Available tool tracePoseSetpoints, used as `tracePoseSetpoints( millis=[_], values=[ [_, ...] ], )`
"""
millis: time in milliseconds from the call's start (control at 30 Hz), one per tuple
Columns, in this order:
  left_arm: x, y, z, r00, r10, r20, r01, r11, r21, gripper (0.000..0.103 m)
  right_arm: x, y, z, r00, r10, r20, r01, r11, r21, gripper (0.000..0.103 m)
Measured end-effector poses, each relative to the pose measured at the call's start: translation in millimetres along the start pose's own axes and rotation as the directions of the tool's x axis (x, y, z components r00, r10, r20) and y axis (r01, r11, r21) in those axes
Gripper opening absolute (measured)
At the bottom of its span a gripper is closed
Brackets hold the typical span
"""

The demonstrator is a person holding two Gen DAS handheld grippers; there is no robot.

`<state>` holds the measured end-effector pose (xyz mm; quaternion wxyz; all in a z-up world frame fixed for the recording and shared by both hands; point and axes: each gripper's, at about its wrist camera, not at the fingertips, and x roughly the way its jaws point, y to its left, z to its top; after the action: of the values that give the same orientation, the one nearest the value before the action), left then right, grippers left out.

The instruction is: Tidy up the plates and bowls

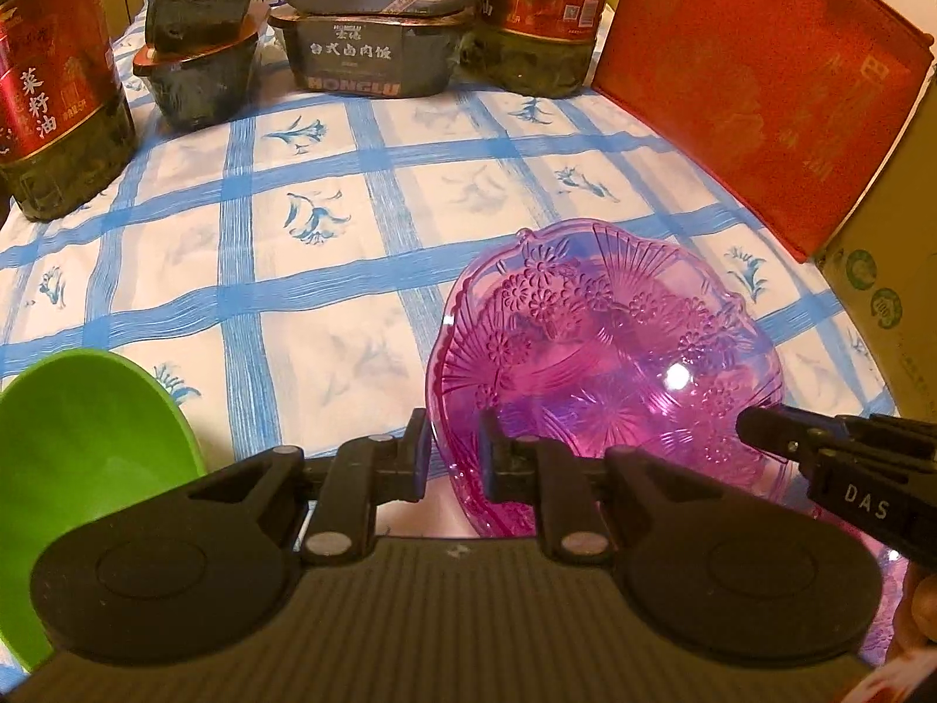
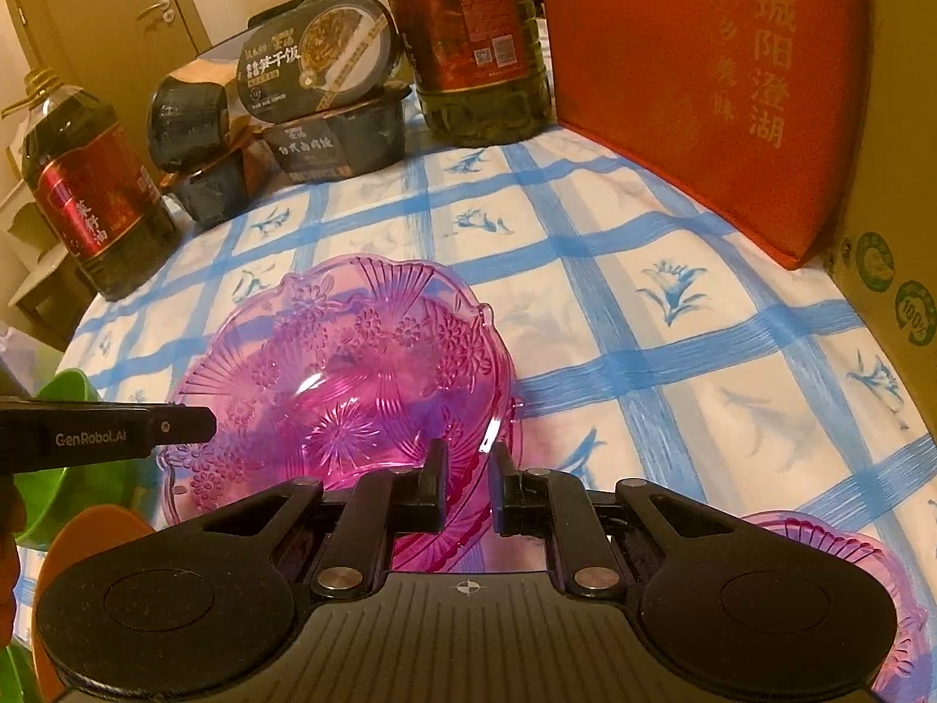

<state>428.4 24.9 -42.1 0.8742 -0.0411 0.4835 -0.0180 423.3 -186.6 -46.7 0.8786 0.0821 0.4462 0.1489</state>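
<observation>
At the far left of the left wrist view, a green bowl (image 1: 88, 457) is seen on the blue-checked tablecloth (image 1: 328, 246), plain and opaque, with its rim cut off by the frame edge. Behind it, a rapeseed oil bottle (image 1: 52, 99) with a red label is stood at the table's back left. Dark instant-meal boxes (image 1: 375, 53) are stacked along the back edge.

The left gripper (image 1: 454, 460) is closed on the near left rim of a pink transparent bowl (image 1: 603, 363), the rim being pinched between its two fingers. The bowl is seen tilted, with its near edge lifted. Its plastic is moulded with pressed flowers, fan ribs and a starburst at the base, and its rim is scalloped. A bright highlight is reflected off its inner wall.

In the right wrist view, the right gripper (image 2: 468, 480) is clamped on the bowl's near right rim, so the bowl is gripped from both sides. A second pink bowl (image 2: 867, 574) is partly visible at the lower right, behind that gripper's body. A red fabric bag (image 1: 755, 82) is stood upright at the back right, with a cardboard box (image 1: 890, 269) just beside it.
</observation>
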Motion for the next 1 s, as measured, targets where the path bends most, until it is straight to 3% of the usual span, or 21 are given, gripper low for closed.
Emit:
tracePoseSetpoints(
  millis=[67, 133, 200, 233, 567, 867, 1000],
  values=[
    [2.7, 1.2, 0.5, 1.0, 0.005, -0.007, -0.005, 1.0, -0.004, 0.015, 1.8, -0.9, 0.7, 1.0, 0.008, -0.002, -0.008, 1.0, 0.004, 0.015],
    [1.6, 3.3, 1.1, 1.0, 0.005, 0.001, -0.005, 1.0, -0.013, 0.015, 1.4, -2.1, 1.2, 1.0, 0.026, 0.011, -0.026, 1.0, 0.013, 0.022],
    [-3.3, 5.5, 2.0, 1.0, 0.006, 0.02, -0.005, 1.0, -0.025, 0.017, -2.8, -2.6, 1.3, 0.999, 0.019, 0.033, -0.02, 1.0, 0.022, 0.056],
    [-6.7, 6.5, 2.4, 1.0, 0.007, 0.029, -0.006, 1.0, -0.03, 0.018, -5.9, -3.8, 1.1, 0.999, 0.023, 0.048, -0.024, 0.999, 0.032, 0.059],
    [-73.9, -4.9, -9.5, 0.99, -0.043, 0.138, 0.055, 0.995, -0.086, 0.023, -71.6, -7.4, -5.2, 0.994, 0.01, 0.112, -0.019, 0.997, 0.081, 0.059],
    [-146.4, -50.1, -57.0, 0.973, -0.131, 0.188, 0.149, 0.985, -0.083, 0.032, -159.2, -21.4, -57.2, 0.99, -0.047, 0.13, 0.032, 0.992, 0.118, 0.059],
    [-167.7, -73.5, -86.6, 0.969, -0.142, 0.203, 0.158, 0.985, -0.064, 0.038, -196.1, -35.1, -84.6, 0.988, -0.086, 0.125, 0.067, 0.987, 0.148, 0.059]
  ],
)
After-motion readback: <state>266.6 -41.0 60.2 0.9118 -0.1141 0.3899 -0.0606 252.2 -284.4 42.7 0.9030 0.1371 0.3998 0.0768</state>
